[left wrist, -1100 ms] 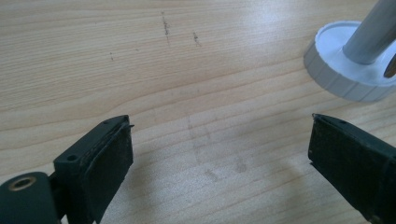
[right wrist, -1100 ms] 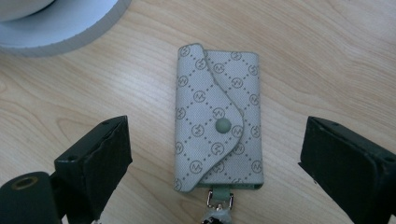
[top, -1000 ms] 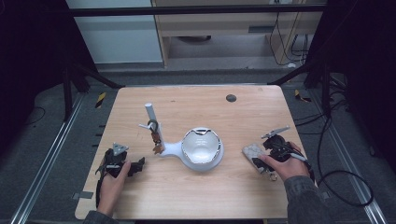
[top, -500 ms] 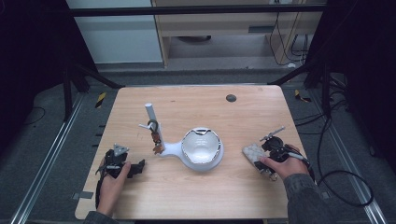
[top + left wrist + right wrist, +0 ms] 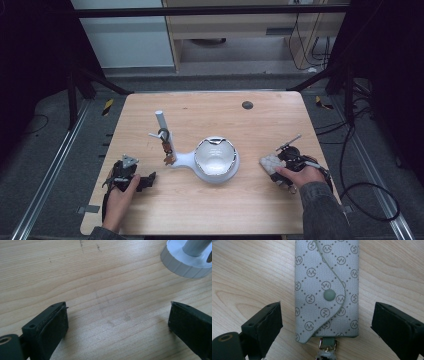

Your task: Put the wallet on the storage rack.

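1. High view: the left gripper (image 5: 145, 181) rests near the front left corner of the wooden table (image 5: 250, 210), well apart from the white stand (image 5: 212, 160) with its upright post at mid-table. The right gripper (image 5: 275, 167) sits at the front right, right at the key pouch (image 5: 269, 163).
2. Left gripper view: its jaws are spread wide over bare wood, nothing between them; the stand's ribbed white base (image 5: 183, 265) shows at the upper right.
3. Right gripper view: the grey patterned pouch lies flat between the jaws, snap button (image 5: 329, 295) up, metal clasp (image 5: 327, 345) toward the camera. The jaws have just been opening and stand released, clear of both its sides.
4. The table stands on a dark floor, with cables (image 5: 360, 200) trailing at the right.
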A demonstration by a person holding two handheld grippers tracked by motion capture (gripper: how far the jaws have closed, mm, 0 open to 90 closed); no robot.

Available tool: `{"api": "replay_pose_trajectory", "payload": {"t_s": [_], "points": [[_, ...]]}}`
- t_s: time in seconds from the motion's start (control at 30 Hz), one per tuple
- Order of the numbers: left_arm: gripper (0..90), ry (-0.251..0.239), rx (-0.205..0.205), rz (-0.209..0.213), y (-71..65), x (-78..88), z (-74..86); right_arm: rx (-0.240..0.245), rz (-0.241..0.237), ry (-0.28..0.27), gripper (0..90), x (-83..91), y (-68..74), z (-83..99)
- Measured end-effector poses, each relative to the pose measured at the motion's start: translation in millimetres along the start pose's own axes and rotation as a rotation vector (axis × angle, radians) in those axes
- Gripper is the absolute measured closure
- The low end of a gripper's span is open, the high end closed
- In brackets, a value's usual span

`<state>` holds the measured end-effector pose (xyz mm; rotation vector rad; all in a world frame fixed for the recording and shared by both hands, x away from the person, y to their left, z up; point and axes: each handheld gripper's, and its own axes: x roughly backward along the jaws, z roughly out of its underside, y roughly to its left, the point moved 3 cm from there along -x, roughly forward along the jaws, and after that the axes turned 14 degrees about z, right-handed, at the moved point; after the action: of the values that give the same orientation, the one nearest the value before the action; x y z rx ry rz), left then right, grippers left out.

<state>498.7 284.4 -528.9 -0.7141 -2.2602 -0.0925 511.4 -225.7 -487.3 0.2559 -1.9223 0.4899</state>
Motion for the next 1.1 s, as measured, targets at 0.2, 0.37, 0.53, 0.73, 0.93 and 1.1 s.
{"api": "replay_pose_trajectory", "payload": {"t_s": [0.2, 0.37, 0.53, 0.73, 0.93, 1.1], "points": [[2.2, 0.001, -0.003, 0.001, 0.0, 0.0, 0.0, 0.009, -0.01, 0.016, 15.0, -2.8, 0.0, 1.2], [2.2, 0.001, -0.007, 0.005, -0.3, -0.1, -0.1, 0.005, -0.021, 0.034, 18.3, -6.1, 0.9, 3.7], [2.2, 0.001, -0.007, 0.006, -0.5, -0.2, 0.0, 0.015, -0.028, 0.046, 21.2, -11.4, -0.8, 9.5], [2.2, 0.001, -0.007, 0.006, -0.5, -0.2, -0.1, 0.001, -0.035, 0.044, 25.3, -10.5, -1.3, 11.0], [2.2, 0.0, -0.007, 0.006, -0.6, -0.2, 0.0, 0.03, -0.026, 0.039, 27.2, -11.6, -0.9, 9.2], [2.2, 0.001, -0.007, 0.007, -0.7, -0.2, 0.0, 0.049, -0.021, 0.041, 30.7, -8.1, -1.3, 7.2]]}}
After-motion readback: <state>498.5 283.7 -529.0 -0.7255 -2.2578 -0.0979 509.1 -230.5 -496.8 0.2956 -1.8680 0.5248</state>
